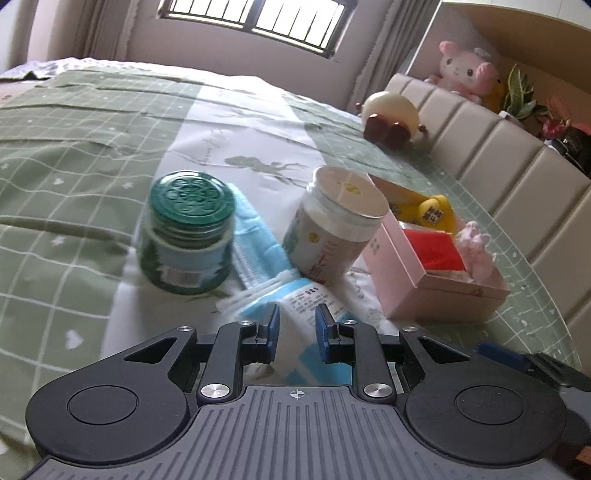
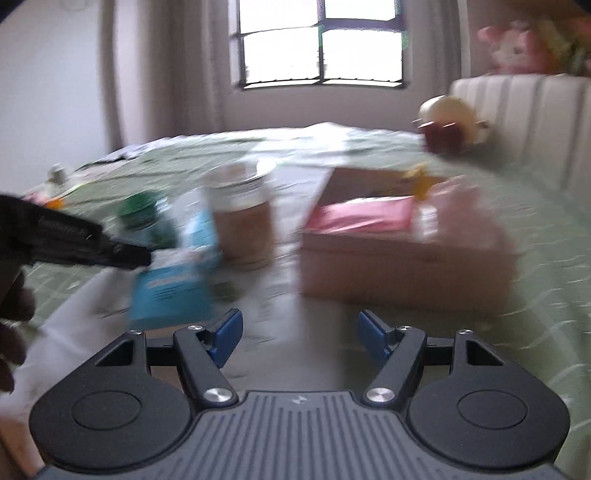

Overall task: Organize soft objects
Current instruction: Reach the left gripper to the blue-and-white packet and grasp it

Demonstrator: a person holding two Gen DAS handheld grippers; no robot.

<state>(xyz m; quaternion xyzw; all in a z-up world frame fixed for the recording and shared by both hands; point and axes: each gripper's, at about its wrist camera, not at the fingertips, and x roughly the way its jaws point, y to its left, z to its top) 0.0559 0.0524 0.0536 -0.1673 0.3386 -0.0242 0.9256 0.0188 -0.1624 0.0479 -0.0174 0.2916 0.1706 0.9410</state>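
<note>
Blue pads of the left tool stand a narrow gap apart around the near end of a blue-and-white soft packet, which lies on the bed between the two jars; whether the pads already pinch it I cannot tell, since a sliver of space shows on each side. The right tool hangs wide and holds nothing, low over the bedspread, in a badly blurred view. The step in hand looks like the pickup of this packet, and the next move probably calls for closing fully on the flexible wrapper, lifting it clear of the jars and carrying it to the pink box, which already holds a red item, a yellow toy and a pale pink fluffy thing. Just beyond the packet, a green-lidded jar stands to the left and a white-capped jar leans to the right. Farther off, a cream plush sits by the padded headboard, a pink plush rests on the shelf above, and a barred window with curtains closes the room.
</note>
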